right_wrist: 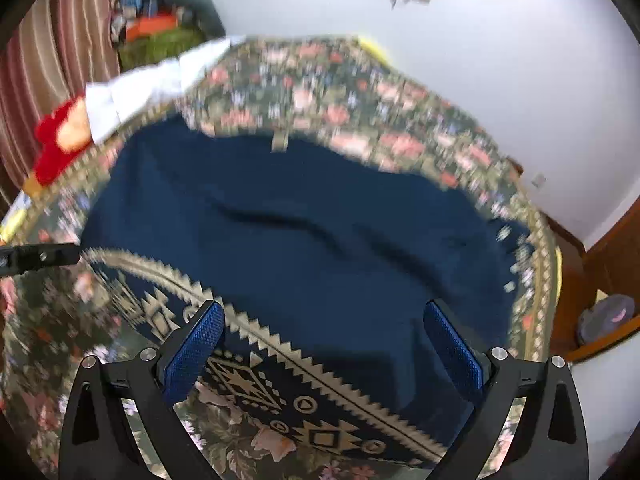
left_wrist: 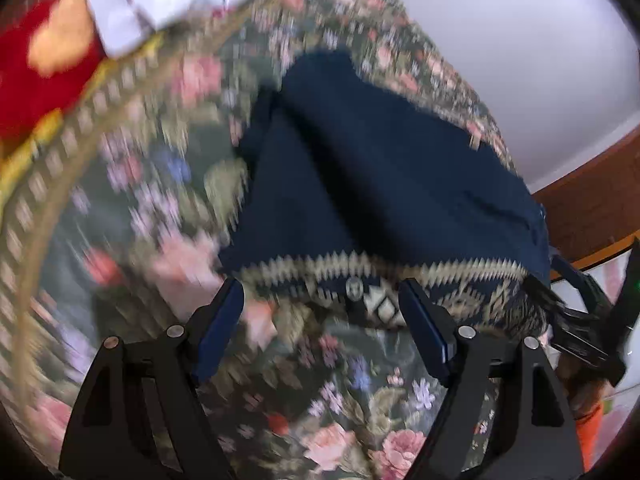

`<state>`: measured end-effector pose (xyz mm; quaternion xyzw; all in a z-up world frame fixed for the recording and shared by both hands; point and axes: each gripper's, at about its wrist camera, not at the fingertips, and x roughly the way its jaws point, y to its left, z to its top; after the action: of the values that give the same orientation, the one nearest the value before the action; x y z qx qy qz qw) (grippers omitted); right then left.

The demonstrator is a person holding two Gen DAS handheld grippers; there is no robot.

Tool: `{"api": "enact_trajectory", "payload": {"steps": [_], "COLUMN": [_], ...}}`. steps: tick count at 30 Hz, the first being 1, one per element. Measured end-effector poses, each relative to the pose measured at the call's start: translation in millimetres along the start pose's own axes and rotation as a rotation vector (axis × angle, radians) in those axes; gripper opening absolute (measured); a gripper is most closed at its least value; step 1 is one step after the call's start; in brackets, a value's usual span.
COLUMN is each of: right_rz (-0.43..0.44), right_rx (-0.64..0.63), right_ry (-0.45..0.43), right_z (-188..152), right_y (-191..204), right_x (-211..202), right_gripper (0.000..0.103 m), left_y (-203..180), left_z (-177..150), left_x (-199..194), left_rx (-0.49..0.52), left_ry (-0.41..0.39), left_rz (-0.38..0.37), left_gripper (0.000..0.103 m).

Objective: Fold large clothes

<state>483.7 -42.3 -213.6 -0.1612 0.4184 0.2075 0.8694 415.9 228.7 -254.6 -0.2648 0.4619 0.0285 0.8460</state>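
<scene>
Ahead of the left gripper [left_wrist: 322, 322], whose fingers stand spread and empty, the navy garment [left_wrist: 384, 184] lies on the floral bedspread [left_wrist: 160, 184], its patterned hem [left_wrist: 380, 276] just past the fingertips. A pinch here could catch bedspread along with hem.

Under the right gripper [right_wrist: 324, 344], also spread and empty, the patterned hem runs between the fingers; blurred frames suggest fast motion, so a closing grab might miss the edge.
</scene>
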Motion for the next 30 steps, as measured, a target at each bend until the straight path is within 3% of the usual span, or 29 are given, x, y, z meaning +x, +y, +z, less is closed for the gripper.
{"api": "enact_trajectory", "payload": {"steps": [2,7,10,20,25,27,30], "right_rz": [0.014,0.037,0.047,0.106,0.108,0.112,0.121], "right_rx": [0.003,-0.001,0.001,0.014,0.019,0.021,0.03], "right_ry": [0.038,0.05,0.056,0.042,0.038,0.038,0.045], "right_z": [-6,-12,-10,-10,-10,-11,-10], "right_y": [-1,-6,-9,-19,-18,-19,-20], "right_x": [15,33,36,46,46,46,45], "right_gripper": [0.102,0.103,0.103,0.103,0.103,0.103,0.103], "left_y": [3,6,9,4,-13,-24,-41], "left_z": [-8,-14,-13,13,35,45,53], "left_x": [13,48,64,65,77,77,78], "left_rx": [-0.05,-0.223,-0.288,-0.323,-0.305,-0.285,-0.259], "left_ry": [0.04,0.107,0.112,-0.093,-0.145,-0.183,-0.207], "left_rz": [-0.051,-0.287,-0.36,-0.452,-0.333,-0.25,-0.14], "left_gripper": [0.08,0.08,0.08,0.079,0.075,0.066,0.042]}}
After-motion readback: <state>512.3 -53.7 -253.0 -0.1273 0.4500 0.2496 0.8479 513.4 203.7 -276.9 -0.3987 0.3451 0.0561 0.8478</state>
